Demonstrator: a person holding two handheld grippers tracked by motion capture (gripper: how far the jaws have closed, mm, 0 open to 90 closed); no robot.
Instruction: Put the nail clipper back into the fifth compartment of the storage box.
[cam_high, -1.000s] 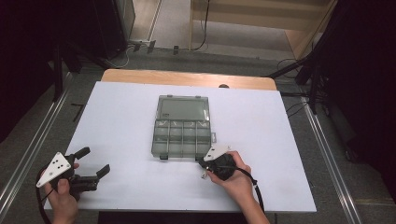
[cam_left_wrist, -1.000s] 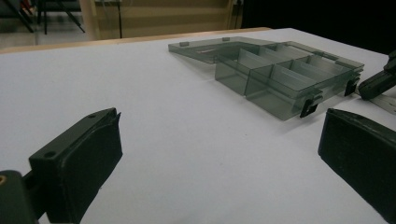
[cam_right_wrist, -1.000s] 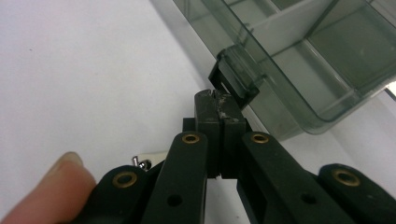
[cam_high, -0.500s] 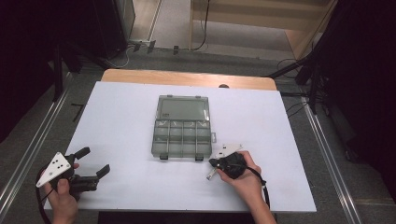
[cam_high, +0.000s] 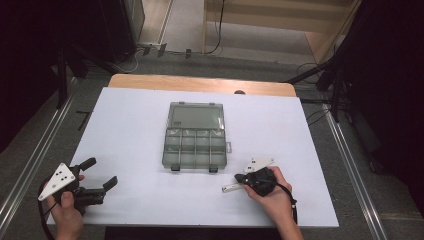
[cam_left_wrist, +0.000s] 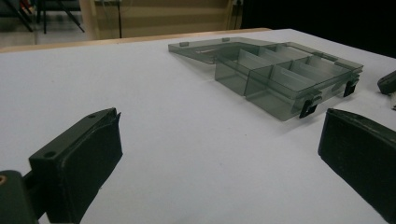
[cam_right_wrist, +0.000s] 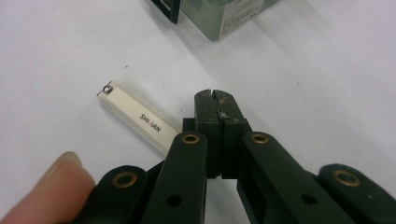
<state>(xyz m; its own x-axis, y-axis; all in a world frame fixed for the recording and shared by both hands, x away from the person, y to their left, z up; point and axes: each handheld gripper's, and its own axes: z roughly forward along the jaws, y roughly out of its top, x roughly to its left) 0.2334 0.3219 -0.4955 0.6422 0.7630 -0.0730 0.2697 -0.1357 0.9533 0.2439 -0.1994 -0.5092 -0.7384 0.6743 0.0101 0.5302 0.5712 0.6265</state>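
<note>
A clear grey compartment box (cam_high: 195, 136) lies open in the middle of the white table (cam_high: 125, 125), lid flat toward the far side; the left gripper view shows the box (cam_left_wrist: 285, 70) with nothing visible in its cells. My left gripper (cam_high: 102, 172) rests near the front left corner, open (cam_left_wrist: 219, 135), nothing between its jaws. My right gripper (cam_high: 241, 178) sits front right of the box with its jaws pressed together (cam_right_wrist: 215, 95). A small white printed bar (cam_right_wrist: 137, 119) lies on the table just left of those jaws, not between them, also seen from above as the bar (cam_high: 231, 188).
A person's fingertip (cam_right_wrist: 42, 186) shows beside the right gripper's body. A box corner and a black latch (cam_right_wrist: 170, 9) lie just ahead of the right jaws. A wooden strip (cam_high: 200, 84) borders the table's far edge, metal rails run down both sides.
My right hand has slid to the right and slightly toward the near edge, away from the box's front corner. The white bar now shows at its left. The left gripper has kept still.
</note>
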